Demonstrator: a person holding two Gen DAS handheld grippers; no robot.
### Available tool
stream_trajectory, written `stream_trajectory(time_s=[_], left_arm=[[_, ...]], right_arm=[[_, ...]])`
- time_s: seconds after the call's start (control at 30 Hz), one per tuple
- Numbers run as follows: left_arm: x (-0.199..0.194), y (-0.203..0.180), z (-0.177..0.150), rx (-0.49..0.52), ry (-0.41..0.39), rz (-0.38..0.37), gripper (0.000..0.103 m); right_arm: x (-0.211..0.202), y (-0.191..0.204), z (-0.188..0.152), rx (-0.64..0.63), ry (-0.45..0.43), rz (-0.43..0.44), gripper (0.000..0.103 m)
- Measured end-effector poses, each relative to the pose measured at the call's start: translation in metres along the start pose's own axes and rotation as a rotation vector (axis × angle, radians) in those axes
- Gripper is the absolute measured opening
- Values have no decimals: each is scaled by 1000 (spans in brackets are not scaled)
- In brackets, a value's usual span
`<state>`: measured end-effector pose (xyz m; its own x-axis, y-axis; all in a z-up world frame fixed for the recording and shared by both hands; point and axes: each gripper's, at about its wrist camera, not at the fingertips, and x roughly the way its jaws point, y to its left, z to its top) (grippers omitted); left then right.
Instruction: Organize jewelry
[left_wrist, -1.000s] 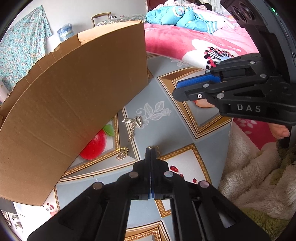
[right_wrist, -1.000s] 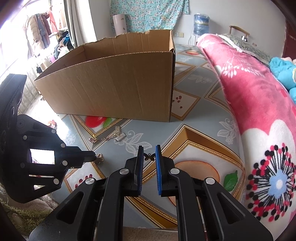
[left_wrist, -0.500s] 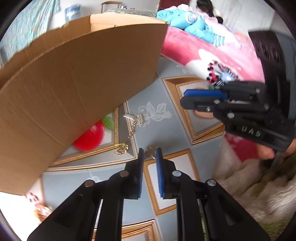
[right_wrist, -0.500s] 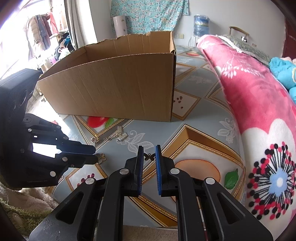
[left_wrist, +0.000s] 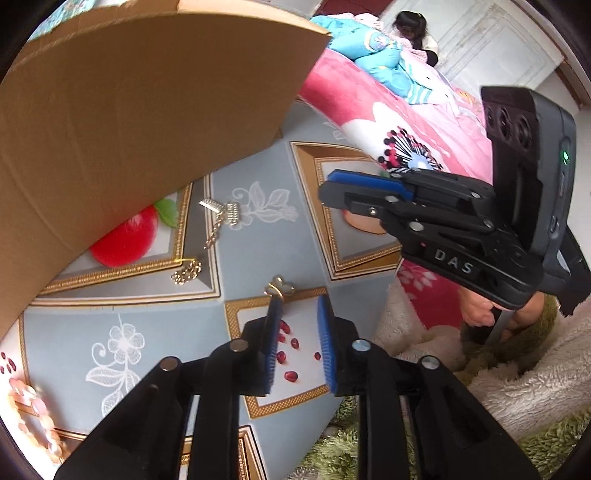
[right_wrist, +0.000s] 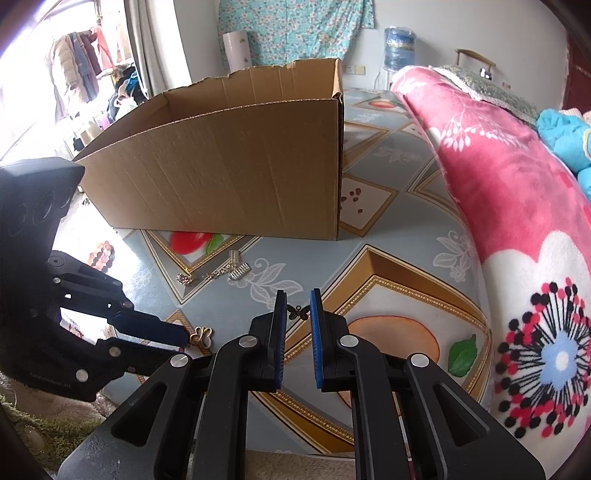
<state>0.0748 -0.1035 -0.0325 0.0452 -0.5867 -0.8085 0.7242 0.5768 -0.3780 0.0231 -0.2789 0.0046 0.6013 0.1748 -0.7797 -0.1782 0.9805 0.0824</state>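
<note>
Cardboard box sits on patterned mat; chain necklace lies just in front, long axis running from box toward left gripper, clasps at box end. L jaws apart, gold butterfly charm at the tip of 1 finger. Right gripper jaws apart w/ dark butterfly charm between tips.

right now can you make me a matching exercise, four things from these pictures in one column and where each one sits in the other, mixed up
Things:
1. gold butterfly charm
2. dark butterfly charm
3. gold chain
4. cardboard box

Places:
A. lying on the mat just in front of the box, over the red fruit print's frame
B. ahead of the open right tongs, in line with the gap
C. standing at the far side of the mat
D. at the tip of the open left tongs

Pairs: 1-D, 2-B, 3-A, 4-C
</note>
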Motion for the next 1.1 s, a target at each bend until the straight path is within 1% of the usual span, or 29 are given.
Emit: stream_trajectory(time_s=[0.1, 0.2, 0.43, 0.57, 0.63, 0.67, 0.7, 0.73, 0.8, 1.0, 1.03, 1.07, 1.1], left_arm=[[-2, -6, 4, 45, -22, 66, 23], [-1, -12, 6, 81, -28, 126, 24], [11, -25, 3, 191, -13, 238, 24], [18, -33, 2, 274, -8, 312, 24], [20, -35, 3, 292, -8, 324, 23], [20, -34, 4, 289, -10, 321, 20], [21, -33, 5, 284, -10, 327, 14], [21, -33, 7, 284, -9, 330, 12], [22, -31, 8, 282, -7, 320, 12], [22, -35, 7, 306, -15, 333, 11], [21, -35, 6, 307, -18, 334, 7], [21, -35, 6, 307, -19, 337, 1], [20, -34, 6, 306, -19, 334, 1]], right_arm=[[1, 0, 0, 3, -1, 1, 10], [2, -1, 0, 4, 1, 4, 10], [2, -2, 0, 6, 1, 6, 10], [3, -2, 0, 7, 0, 10, 10], [2, -3, 0, 6, 0, 12, 10], [2, -2, 0, 6, -1, 12, 10], [2, -2, 0, 6, -3, 13, 10], [2, -3, 0, 6, -4, 13, 10], [1, -3, 0, 8, -7, 13, 10], [0, -4, 2, 6, -12, 10, 10], [0, -4, 2, 5, -13, 10, 10], [-1, -4, 2, 5, -14, 9, 10], [-1, -3, 2, 5, -15, 9, 10]])
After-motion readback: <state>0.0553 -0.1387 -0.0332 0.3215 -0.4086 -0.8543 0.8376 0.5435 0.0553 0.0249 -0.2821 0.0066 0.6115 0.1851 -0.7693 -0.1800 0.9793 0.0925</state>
